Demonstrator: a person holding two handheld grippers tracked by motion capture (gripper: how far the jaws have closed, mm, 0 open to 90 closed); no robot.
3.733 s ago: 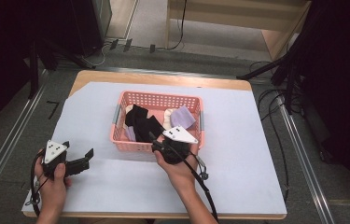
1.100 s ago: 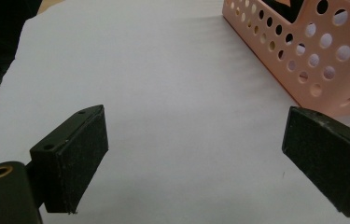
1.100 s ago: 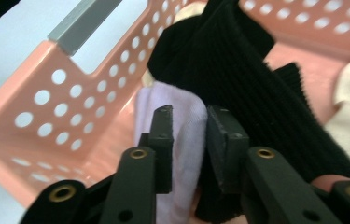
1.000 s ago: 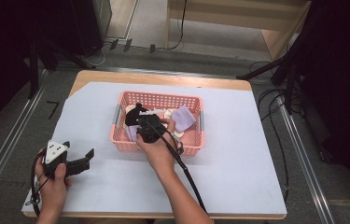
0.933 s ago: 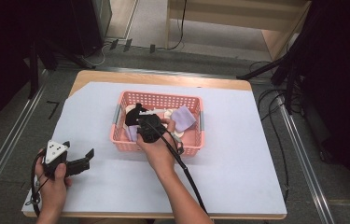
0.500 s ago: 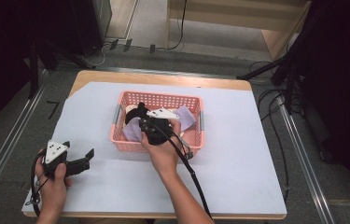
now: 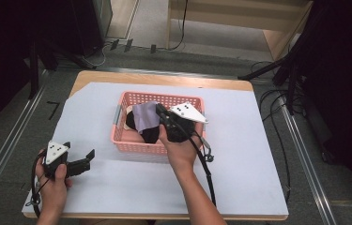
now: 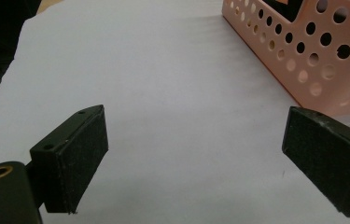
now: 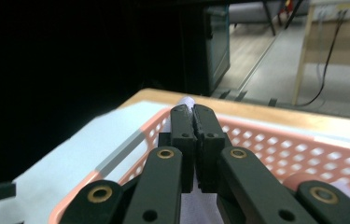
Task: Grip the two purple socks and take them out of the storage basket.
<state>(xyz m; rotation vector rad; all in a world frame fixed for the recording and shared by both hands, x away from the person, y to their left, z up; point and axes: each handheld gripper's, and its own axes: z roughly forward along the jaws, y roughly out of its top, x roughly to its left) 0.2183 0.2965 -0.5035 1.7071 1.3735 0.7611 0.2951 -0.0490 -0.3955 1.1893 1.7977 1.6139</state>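
A pink perforated basket [image 7: 164, 98] stands mid-table on a white sheet and holds dark cloths [image 7: 150, 135]. Above its middle, my right gripper [image 7: 158, 109] is shut on a lavender cloth [image 7: 144, 117], which hangs from its tips over the basket. In the right gripper view the jaws [image 9: 192, 114] press together, with the lavender cloth [image 9: 185, 100] peeking out past their tips and the basket [image 9: 275, 140] below. My left gripper [image 7: 89, 155] rests open on the sheet at the front left, nothing between its pads [image 8: 81, 154], and the basket's corner [image 8: 303, 60] lies ahead to its right.
The white sheet [image 7: 258, 159] covers most of the wooden table [image 7: 164, 78]. Dark equipment and cables stand on the floor beyond the far edge and along the right side. Bare sheet lies in front of and to the right of the basket.
My right gripper has risen out of the basket and shifted right, lifting the lavender cloth with it. The left hand has stayed still.
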